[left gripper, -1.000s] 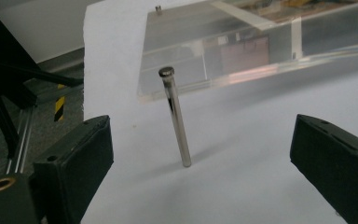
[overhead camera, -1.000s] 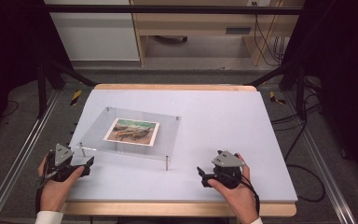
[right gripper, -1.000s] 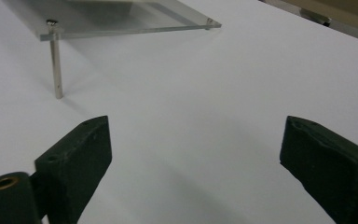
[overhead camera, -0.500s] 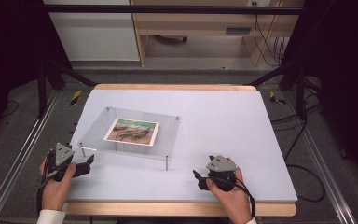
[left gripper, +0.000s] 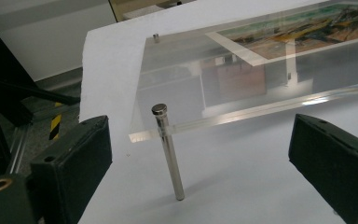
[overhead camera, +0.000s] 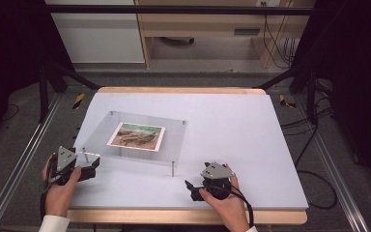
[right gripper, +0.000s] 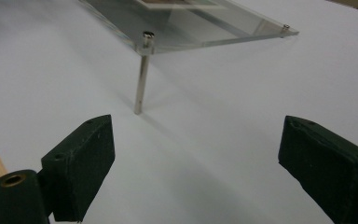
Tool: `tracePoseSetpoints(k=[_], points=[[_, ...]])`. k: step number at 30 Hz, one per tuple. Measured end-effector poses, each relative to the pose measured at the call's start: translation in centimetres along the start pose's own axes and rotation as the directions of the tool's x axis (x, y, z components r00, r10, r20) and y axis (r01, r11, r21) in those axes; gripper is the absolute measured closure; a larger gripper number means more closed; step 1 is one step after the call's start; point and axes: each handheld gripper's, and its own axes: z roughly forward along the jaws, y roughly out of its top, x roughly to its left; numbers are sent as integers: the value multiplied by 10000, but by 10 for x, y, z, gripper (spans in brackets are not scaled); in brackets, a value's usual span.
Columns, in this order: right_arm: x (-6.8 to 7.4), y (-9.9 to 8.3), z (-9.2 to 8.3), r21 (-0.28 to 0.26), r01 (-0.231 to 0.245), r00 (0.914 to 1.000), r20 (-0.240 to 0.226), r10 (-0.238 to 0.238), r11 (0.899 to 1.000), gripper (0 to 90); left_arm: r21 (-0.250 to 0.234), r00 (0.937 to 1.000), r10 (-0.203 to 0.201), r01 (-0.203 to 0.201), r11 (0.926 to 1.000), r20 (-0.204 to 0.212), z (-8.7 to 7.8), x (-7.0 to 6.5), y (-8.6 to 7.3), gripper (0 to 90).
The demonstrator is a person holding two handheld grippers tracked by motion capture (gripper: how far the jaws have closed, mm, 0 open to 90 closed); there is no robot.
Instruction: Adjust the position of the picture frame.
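Tongs, left (left gripper: 198, 158) and right (right gripper: 196, 163), agape; near post (left gripper: 168, 151), seemingly metal, close-up.

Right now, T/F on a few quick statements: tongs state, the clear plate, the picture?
1. Both tongs are open. True: the left tongs and the right tongs each have their jaws spread wide with nothing between them.
2. The acrylic plate lies flat on the table. False: it stands raised on metal legs.
3. The picture sits at the plate. True.
4. The right tongs grip a leg. False: the near leg stands ahead of the jaws, untouched.
5. The table surface is black. False: it is pale.
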Motion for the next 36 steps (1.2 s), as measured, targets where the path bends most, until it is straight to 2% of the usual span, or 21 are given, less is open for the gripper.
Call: tracePoseSetpoints(k=[3,8,9,10,11,15,23,26,31,34,36], points=[[7,6,7,-179,2,9994,-349,-8,9998,125,58,9991,-352,351,9994,242,1,3,0,56],[11,9,17,-78,-59,9974,-716,53,10000,168,137,9962,-665,658,9977,557,1,5,0,58],[12,10,22,10,-177,9962,-853,177,9998,221,188,9952,-743,732,9971,630,2,6,-1,58],[12,10,22,10,-177,9962,-853,177,9998,221,251,9949,-759,744,9969,666,2,6,-1,58],[14,11,27,-23,-225,9962,-844,222,9997,294,327,9924,-920,896,9954,816,3,7,-2,58],[17,16,37,-49,-413,9947,-945,406,9991,363,375,9888,-1098,1065,9936,1011,4,7,-2,56],[21,22,54,-142,-842,9912,-1037,823,9963,483,419,9851,-1440,1406,9892,944,5,8,-3,61],[21,22,57,-133,-1002,9886,-1142,980,9949,523,497,9855,-1441,1400,9889,896,6,7,-4,64],[20,21,60,-133,-1029,9872,-1241,1004,9946,610,468,9845,-1606,1576,9864,710,6,9,-4,77],[19,21,61,-134,-1029,9861,-1324,1002,9946,632,483,9842,-1620,1588,9861,721,6,9,-5,103],[18,21,65,-96,-1006,9852,-1406,983,9949,671,540,9810,-1810,1774,9827,701,7,10,-6,119]])
